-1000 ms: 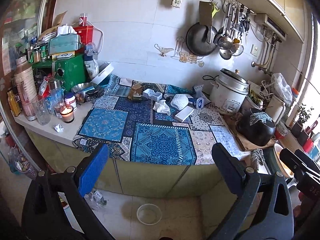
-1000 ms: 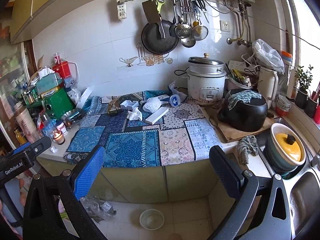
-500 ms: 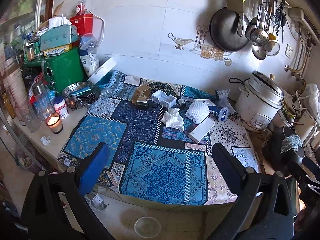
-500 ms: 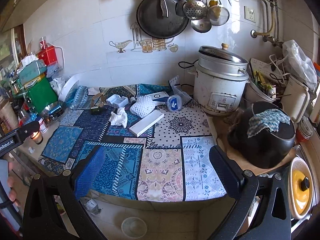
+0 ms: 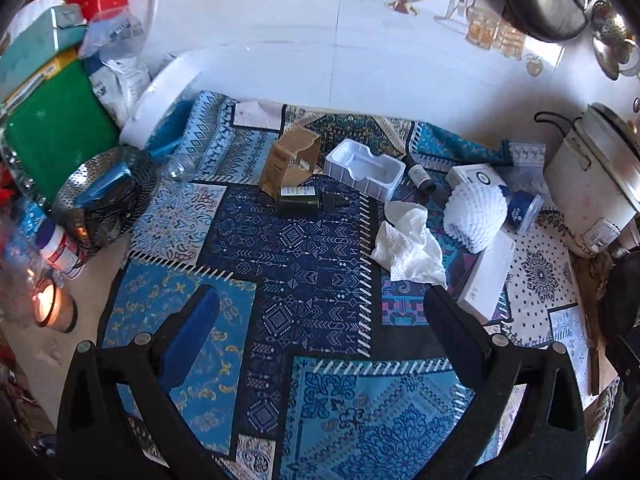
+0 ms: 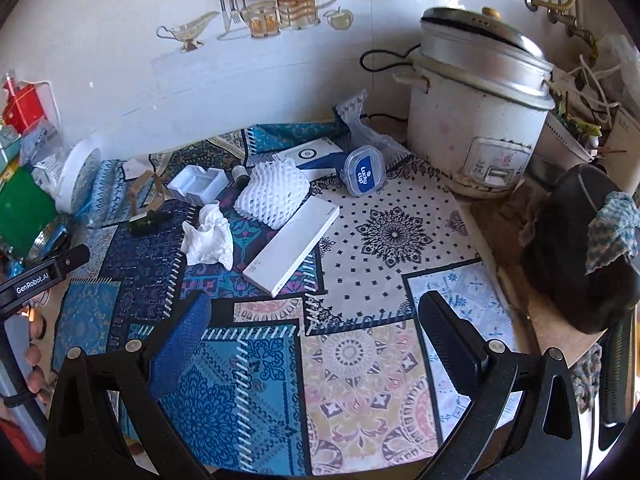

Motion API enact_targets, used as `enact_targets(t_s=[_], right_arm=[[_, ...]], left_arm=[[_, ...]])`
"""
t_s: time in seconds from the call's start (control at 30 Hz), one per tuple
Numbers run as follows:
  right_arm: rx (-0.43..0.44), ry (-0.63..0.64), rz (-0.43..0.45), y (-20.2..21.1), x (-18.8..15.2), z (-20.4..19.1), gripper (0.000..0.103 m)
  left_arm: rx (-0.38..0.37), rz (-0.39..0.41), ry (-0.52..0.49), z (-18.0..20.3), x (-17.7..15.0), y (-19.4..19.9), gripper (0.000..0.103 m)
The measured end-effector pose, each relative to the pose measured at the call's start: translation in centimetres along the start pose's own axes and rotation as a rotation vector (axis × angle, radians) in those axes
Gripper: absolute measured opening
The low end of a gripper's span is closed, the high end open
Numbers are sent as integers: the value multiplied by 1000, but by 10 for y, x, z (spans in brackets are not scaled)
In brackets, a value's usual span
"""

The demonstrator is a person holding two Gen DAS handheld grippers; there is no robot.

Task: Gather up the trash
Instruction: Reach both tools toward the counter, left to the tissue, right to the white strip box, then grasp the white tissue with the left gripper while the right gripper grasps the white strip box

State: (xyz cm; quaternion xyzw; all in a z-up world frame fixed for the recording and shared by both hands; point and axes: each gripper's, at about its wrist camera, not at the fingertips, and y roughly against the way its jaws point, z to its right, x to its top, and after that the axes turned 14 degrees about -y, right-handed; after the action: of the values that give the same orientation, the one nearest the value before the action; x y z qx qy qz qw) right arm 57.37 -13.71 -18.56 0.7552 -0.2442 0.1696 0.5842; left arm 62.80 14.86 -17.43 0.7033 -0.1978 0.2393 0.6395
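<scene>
patchwork cloth (image 5: 304,264) in blues and creams covers the counter, and the trash lies scattered across its back half. a crumpled white tissue (image 5: 408,246) sits just beyond the left gripper (image 5: 320,320), whose jaws stand wide apart with nothing between them. beside the tissue is a white foam fruit net (image 5: 474,214), partly resting on a long flat white box (image 5: 488,276). farther back lie a torn brown cardboard carton (image 5: 290,162), a dark green bottle (image 5: 308,202) on its side touching the carton, and a white plastic tray insert (image 5: 364,168).

from the right wrist view, the right gripper (image 6: 316,320) hangs over the cream and pink patches, jaws also spread and empty. the tissue (image 6: 208,238), foam net (image 6: 272,192) and flat box (image 6: 292,250) lie ahead and to its left; a small blue-lidded container (image 6: 364,172) stands tilted near the white rice cooker (image 6: 476,120). a lit candle (image 5: 50,306) glows at the counter's left edge.
</scene>
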Motion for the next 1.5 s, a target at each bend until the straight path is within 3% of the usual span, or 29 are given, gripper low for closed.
enact_targets(t_s=[0.27, 0.4, 0.63, 0.83, 0.93, 1.0, 1.13, 1.3, 1.5], right_arm=[[-98, -96, -154, -124, 28, -38, 100], [-145, -130, -207, -167, 35, -48, 92], [-228, -105, -218, -192, 41, -53, 82], [-218, -123, -258, -198, 41, -40, 62], [-213, -148, -276, -197, 39, -28, 51], [-211, -159, -275, -192, 36, -19, 49], [-194, -195, -278, -184, 34, -2, 48], [-178, -228, -263, -175, 33, 16, 48], [-158, -227, -236, -154, 31, 29, 48]], left_arm=[[-111, -73, -35, -24, 38, -74, 103], [-130, -96, -101, -20, 50, -95, 103], [-213, -96, -235, 10, 63, -116, 103], [-295, -137, -306, 41, 76, -140, 102], [-337, -163, -316, 55, 81, -152, 90], [-350, -179, -335, 65, 82, -161, 87], [-333, -224, -368, 79, 80, -178, 66], [-384, -274, -337, 84, 76, -190, 58], [-411, -284, -333, 89, 70, -187, 27]])
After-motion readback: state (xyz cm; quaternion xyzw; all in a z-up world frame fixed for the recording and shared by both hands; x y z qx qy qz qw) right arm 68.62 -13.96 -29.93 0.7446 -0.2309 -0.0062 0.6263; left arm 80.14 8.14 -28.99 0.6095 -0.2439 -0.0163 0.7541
